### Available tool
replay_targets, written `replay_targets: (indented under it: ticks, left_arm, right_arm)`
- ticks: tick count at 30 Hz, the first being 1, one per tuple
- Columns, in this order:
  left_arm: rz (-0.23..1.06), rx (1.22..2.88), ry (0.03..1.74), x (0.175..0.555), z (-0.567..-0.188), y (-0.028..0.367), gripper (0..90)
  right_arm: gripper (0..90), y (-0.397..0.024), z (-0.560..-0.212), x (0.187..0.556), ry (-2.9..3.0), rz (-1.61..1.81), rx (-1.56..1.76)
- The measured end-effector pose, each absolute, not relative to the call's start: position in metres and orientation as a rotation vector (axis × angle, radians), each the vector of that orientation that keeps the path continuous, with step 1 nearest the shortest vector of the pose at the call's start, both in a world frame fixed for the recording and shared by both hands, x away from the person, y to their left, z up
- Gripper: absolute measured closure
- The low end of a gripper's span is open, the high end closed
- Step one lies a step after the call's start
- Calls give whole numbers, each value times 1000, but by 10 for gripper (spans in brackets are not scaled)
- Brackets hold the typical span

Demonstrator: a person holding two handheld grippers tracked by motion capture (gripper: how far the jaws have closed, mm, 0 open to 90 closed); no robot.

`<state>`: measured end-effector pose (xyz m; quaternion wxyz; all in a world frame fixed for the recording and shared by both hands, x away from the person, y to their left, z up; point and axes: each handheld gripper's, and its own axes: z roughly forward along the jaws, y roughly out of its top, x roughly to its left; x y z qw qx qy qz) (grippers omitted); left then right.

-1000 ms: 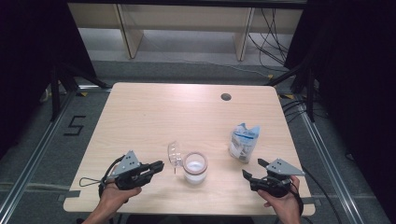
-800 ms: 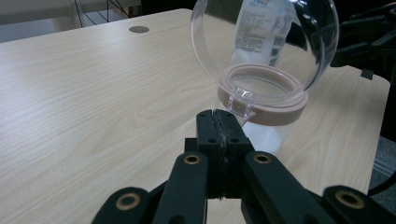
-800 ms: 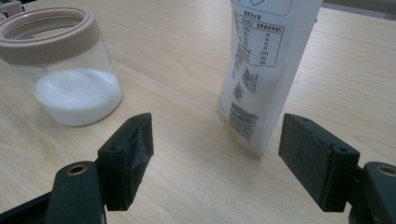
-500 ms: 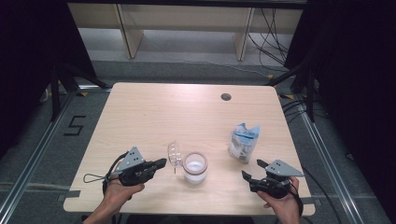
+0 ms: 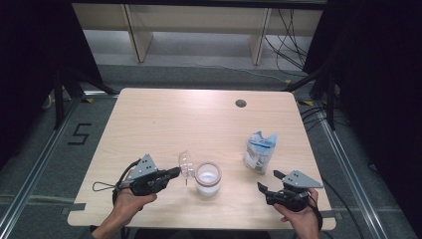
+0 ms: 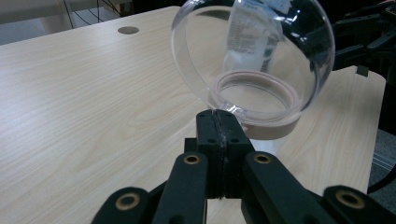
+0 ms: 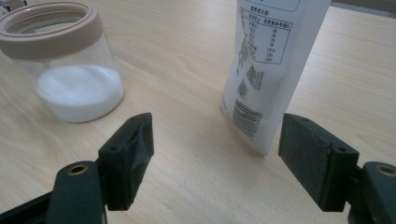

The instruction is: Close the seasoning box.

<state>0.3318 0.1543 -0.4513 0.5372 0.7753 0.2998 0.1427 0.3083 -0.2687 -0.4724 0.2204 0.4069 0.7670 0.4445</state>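
On the table (image 5: 164,119), left gripper (image 5: 175,173) has now clamped the clear lid (image 5: 186,164).

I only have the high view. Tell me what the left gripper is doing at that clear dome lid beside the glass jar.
Observer: In the left gripper view, the left gripper has its jaws pressed shut on the bottom edge of the clear dome-shaped plastic lid.
Operator: Report what is inside the jar.
Observer: The round glass jar with the beige collar holds a low layer of white powder at the bottom.
Operator: Check the right gripper's jaws.
Observer: The right gripper stands wide open. The white printed pouch is upright just ahead of its jaws, and neither pad touches it.
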Motion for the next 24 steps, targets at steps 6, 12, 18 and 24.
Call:
replay_targets:
  ticks: [6,12,18,24]
  left_arm:
    - [346,1850,705,332,-449,150,886]
    - [345,1846,703,333,-448,147,885]
    - [344,1852,692,334,-448,144,884]
    - [338,1852,684,334,-447,142,883]
  right_arm:
    - [277,-269,-473,309,2126,1230,1123]
    - [277,-268,-473,309,2121,1225,1127]
    - [278,-269,-473,310,2131,1234,1114]
    - [278,-269,-472,310,2126,1225,1117]
